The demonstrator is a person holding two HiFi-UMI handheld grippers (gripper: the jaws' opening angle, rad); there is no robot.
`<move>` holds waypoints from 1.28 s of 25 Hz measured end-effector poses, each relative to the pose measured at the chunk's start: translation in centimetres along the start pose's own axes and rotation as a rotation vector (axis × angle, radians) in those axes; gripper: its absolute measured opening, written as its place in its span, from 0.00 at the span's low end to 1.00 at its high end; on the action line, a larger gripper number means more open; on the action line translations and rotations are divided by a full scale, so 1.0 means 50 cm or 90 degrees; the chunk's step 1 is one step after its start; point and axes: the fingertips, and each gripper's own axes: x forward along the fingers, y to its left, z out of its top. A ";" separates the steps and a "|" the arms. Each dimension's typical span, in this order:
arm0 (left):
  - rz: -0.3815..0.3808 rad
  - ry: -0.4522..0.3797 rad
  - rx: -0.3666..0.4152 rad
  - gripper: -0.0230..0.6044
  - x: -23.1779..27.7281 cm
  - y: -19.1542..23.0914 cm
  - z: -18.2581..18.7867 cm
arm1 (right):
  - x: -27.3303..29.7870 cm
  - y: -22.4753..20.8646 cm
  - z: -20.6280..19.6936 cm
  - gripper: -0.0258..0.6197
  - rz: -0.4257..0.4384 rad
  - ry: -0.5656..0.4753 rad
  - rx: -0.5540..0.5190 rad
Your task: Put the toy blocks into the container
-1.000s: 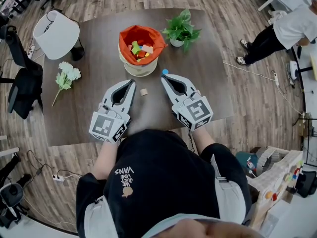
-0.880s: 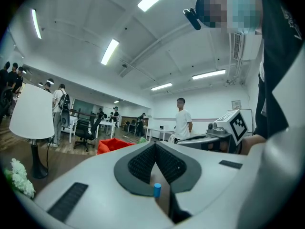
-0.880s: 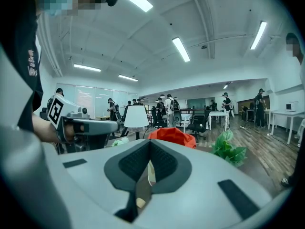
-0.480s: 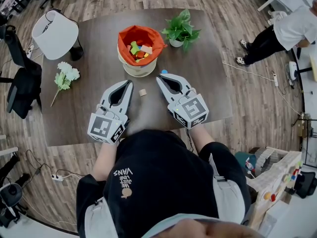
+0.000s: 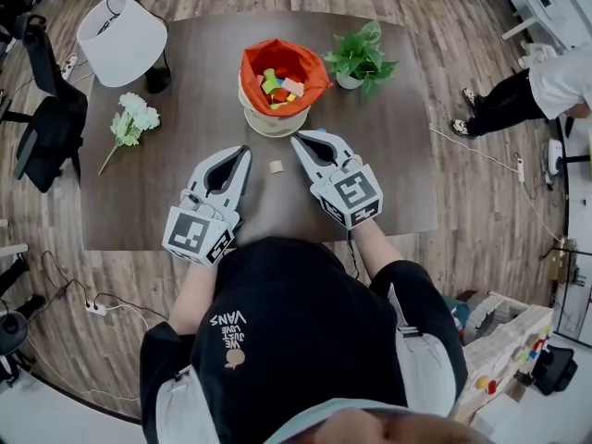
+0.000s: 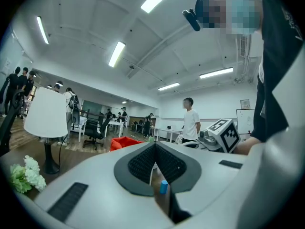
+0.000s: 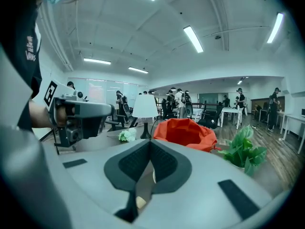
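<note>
A round cream container (image 5: 268, 124) with an orange lining (image 7: 187, 131) stands at the back middle of the dark table (image 5: 407, 174), holding several coloured blocks (image 5: 281, 87). A small tan wooden block (image 5: 275, 166) lies on the table between my two grippers. A small blue block (image 5: 319, 132) lies just beside the right gripper's tip. My left gripper (image 5: 244, 152) is shut and empty, to the left of the tan block. My right gripper (image 5: 296, 140) is shut and empty too, its tip just right of and behind that block. The blue block (image 6: 163, 187) shows through the left gripper's jaw gap.
A white lamp (image 5: 123, 37) and a bunch of white flowers (image 5: 129, 124) sit at the table's left. A potted plant (image 5: 361, 58) stands right of the container. An office chair (image 5: 51, 123) is off the left edge, and a person (image 5: 546, 81) stands far right.
My right gripper has edged left and lower, closer to the tan block. The left gripper has hardly moved. The head view has shifted slightly.
</note>
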 end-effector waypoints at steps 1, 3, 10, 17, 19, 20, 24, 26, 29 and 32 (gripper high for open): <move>0.003 -0.001 0.000 0.05 -0.002 0.002 -0.001 | 0.006 0.001 -0.006 0.07 0.005 0.006 -0.001; 0.008 0.000 -0.002 0.05 -0.004 0.005 -0.003 | 0.019 0.003 -0.022 0.07 0.015 0.020 -0.004; 0.012 0.001 -0.006 0.05 -0.005 0.005 -0.006 | 0.067 0.019 -0.106 0.07 0.069 0.108 -0.036; 0.018 0.003 -0.006 0.05 -0.005 0.008 -0.009 | 0.096 0.028 -0.187 0.07 0.104 0.177 -0.056; 0.019 0.003 -0.004 0.05 -0.006 0.009 -0.011 | 0.101 0.029 -0.203 0.07 0.106 0.191 -0.052; 0.019 0.003 -0.004 0.05 -0.006 0.009 -0.011 | 0.103 0.028 -0.208 0.07 0.106 0.194 -0.049; 0.022 0.007 -0.008 0.05 -0.006 0.008 -0.011 | 0.109 0.034 -0.253 0.07 0.118 0.225 -0.037; 0.022 0.008 -0.008 0.05 -0.007 0.008 -0.013 | 0.114 0.037 -0.274 0.07 0.125 0.240 -0.035; 0.024 0.010 -0.008 0.05 -0.007 0.008 -0.015 | 0.117 0.051 -0.300 0.07 0.148 0.267 -0.030; 0.025 0.012 -0.008 0.05 -0.009 0.009 -0.016 | 0.119 0.062 -0.322 0.07 0.168 0.288 -0.037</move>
